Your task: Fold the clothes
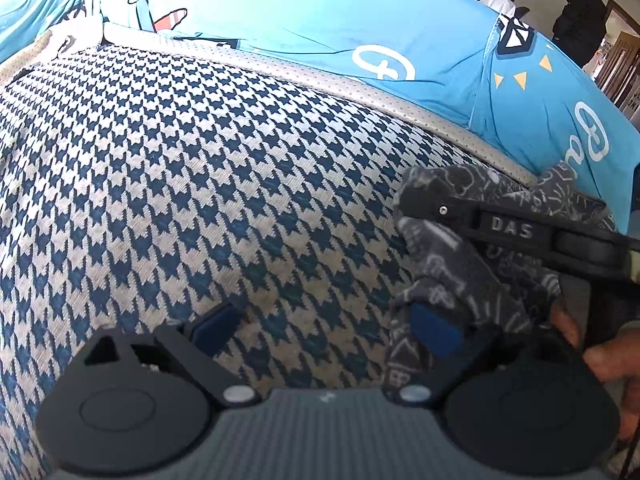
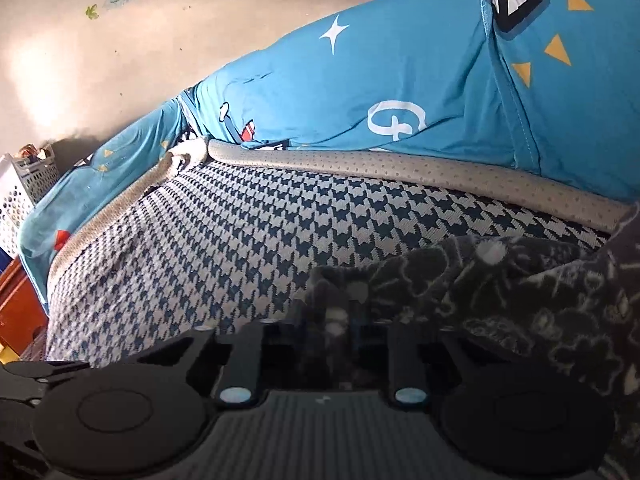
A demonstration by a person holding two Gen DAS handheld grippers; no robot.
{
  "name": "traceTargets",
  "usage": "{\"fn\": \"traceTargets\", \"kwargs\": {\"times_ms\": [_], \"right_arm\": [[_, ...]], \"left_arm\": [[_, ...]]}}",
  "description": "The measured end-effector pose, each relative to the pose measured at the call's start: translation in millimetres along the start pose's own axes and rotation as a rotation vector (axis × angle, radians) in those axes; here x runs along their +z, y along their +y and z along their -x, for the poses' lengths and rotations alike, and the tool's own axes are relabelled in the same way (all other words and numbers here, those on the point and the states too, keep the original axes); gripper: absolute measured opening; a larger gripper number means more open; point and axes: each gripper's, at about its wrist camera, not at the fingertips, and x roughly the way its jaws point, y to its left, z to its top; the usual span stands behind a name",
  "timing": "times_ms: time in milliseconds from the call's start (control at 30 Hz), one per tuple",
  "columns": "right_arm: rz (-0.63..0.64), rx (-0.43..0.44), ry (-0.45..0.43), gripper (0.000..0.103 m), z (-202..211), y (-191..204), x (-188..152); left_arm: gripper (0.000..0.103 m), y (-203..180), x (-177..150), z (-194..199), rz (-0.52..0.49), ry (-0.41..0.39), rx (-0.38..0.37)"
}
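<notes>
Fleecy dark garment (image 2: 500,292), soft and limp at the mat's (image 2: 240,240) right edge, sits pinched in right gripper (image 2: 340,320); left gripper (image 1: 320,328) gapes.

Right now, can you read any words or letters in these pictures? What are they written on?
"DAS": raised letters on the black finger of the right gripper, seen from the left wrist.
White looping letters on the blue sheet: too curled and cut off to read.
Pale doodles on the dark patterned garment: too blurred to tell if any are words.
A sign by the doorway at the far right: too small to read.
</notes>
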Motion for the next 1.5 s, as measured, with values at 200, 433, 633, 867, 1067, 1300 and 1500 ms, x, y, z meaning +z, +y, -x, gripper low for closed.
{"fn": "traceTargets", "kwargs": {"times_ms": [200, 433, 633, 867, 1067, 1300, 1500], "right_arm": [[-0.014, 0.017, -0.205, 0.01, 23, -3, 6], [-0.176, -0.115, -0.18, 0.011, 12, -29, 5], [-0.155, -0.134, -0.216, 0.034, 34, -13, 16], [-0.106, -0.245, -0.256, 0.042, 87, -6, 34], [-0.127, -0.345, -0.235, 0.047, 134, -18, 25], [-0.231, -0.467, -0.188, 0.049, 191, -48, -12], [-0.326, -0.545, -0.184, 0.056, 244, -64, -42]], "left_arm": [[0.098, 4, 2, -2, 0.019, -0.011, 0.05], [0.097, 10, 8, -2, 0.052, -0.021, 0.125], [0.097, 3, 18, 6, 0.049, -0.062, 0.15], [0.098, -7, 35, 23, 0.068, -0.124, 0.11], [0.098, -21, 30, 32, 0.051, -0.128, 0.045], [0.098, -42, 23, 33, 0.011, -0.124, 0.001], [0.098, -56, 17, 32, -0.023, -0.117, -0.009]]}}
